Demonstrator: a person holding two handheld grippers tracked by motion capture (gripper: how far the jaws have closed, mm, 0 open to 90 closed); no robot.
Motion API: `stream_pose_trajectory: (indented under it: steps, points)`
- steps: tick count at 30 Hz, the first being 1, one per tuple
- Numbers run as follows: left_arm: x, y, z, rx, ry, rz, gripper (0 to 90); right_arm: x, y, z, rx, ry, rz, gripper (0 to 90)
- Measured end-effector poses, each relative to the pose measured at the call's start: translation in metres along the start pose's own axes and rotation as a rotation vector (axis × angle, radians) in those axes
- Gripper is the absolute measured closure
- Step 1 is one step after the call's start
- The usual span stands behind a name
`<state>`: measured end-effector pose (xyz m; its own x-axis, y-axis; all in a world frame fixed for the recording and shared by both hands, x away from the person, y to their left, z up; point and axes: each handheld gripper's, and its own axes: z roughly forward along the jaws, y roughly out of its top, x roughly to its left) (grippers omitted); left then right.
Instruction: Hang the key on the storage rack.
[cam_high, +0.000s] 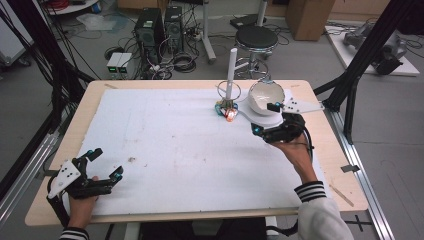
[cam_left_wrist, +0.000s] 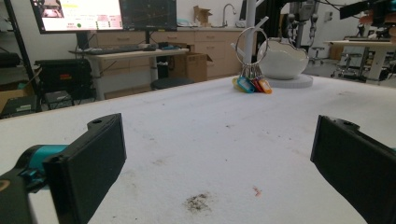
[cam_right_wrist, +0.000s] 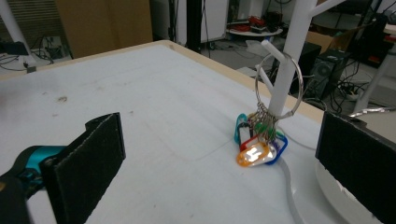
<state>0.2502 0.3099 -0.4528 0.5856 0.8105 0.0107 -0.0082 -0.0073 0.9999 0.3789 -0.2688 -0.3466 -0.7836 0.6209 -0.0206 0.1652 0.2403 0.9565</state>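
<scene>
A large metal key ring (cam_high: 229, 90) hangs on a low peg of a white stand (cam_high: 231, 70) at the back of the table. Its bunch of coloured tags (cam_high: 226, 111) rests on the white mat. In the right gripper view the ring (cam_right_wrist: 279, 84) and the tags (cam_right_wrist: 257, 149) lie just ahead between the jaws. My right gripper (cam_high: 265, 118) is open and empty, close to the right of the tags, in front of a white bowl (cam_high: 265, 97). My left gripper (cam_high: 106, 164) rests open and empty at the front left, far from the tags (cam_left_wrist: 252, 85).
The white bowl (cam_left_wrist: 282, 58) sits on a round white base right of the stand. A white mat (cam_high: 165, 145) covers most of the wooden table; a dark smudge (cam_left_wrist: 198, 201) marks it near my left gripper. Computers, cables and a stool stand on the floor behind.
</scene>
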Motion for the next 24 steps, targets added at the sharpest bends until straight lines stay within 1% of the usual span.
stream_pose_trajectory:
  steps: [2, 6, 7, 8, 9, 13, 16, 18, 19, 20, 21, 22, 23, 24]
  points:
    - [0.0, 0.0, 0.0, -0.003, 0.001, -0.001, 3.7, 0.002, -0.011, -0.008, -0.038, 0.011, 0.006, 0.9]
    - [0.0, 0.0, 0.0, -0.002, 0.001, -0.003, 3.8, 0.005, -0.035, -0.02, -0.069, 0.005, 0.018, 0.9]
    - [0.0, 0.0, 0.0, -0.002, 0.001, -0.003, 3.8, 0.005, -0.041, -0.022, -0.085, 0.001, 0.018, 0.9]
    - [0.0, 0.0, 0.0, -0.002, 0.001, -0.004, 3.7, 0.006, -0.047, -0.024, -0.092, 0.001, 0.029, 0.9]
    - [0.0, 0.0, 0.0, -0.002, 0.001, -0.003, 3.8, 0.007, -0.053, -0.026, -0.104, -0.003, 0.022, 0.9]
    - [0.0, 0.0, 0.0, -0.002, 0.001, -0.002, 3.8, 0.008, -0.074, -0.031, -0.131, -0.006, 0.032, 0.9]
    - [0.0, 0.0, 0.0, -0.003, 0.001, 0.001, 3.8, 0.009, -0.086, -0.035, -0.155, 0.0, 0.049, 0.9]
    - [0.0, 0.0, 0.0, -0.004, 0.001, 0.0, 3.8, 0.009, -0.094, -0.036, -0.182, -0.007, 0.06, 0.9]
    - [0.0, 0.0, 0.0, -0.004, 0.001, 0.0, 3.7, 0.01, -0.098, -0.037, -0.186, -0.007, 0.075, 0.9]
    - [0.0, 0.0, -0.001, -0.004, 0.0, 0.002, 3.8, 0.009, -0.102, -0.036, -0.193, -0.02, 0.072, 0.9]
    - [0.0, 0.0, -0.001, -0.006, 0.001, 0.002, 3.8, 0.009, -0.106, -0.036, -0.193, -0.025, 0.078, 0.9]
    - [0.0, 0.0, -0.001, -0.006, 0.001, 0.002, 3.7, 0.01, -0.109, -0.036, -0.19, -0.025, 0.089, 0.9]
    - [0.0, 0.0, -0.001, -0.007, 0.002, 0.0, 3.8, 0.009, -0.112, -0.035, -0.186, -0.026, 0.081, 0.9]
    - [0.0, 0.0, -0.001, -0.007, 0.003, -0.002, 3.8, 0.01, -0.115, -0.035, -0.177, -0.023, 0.087, 0.9]
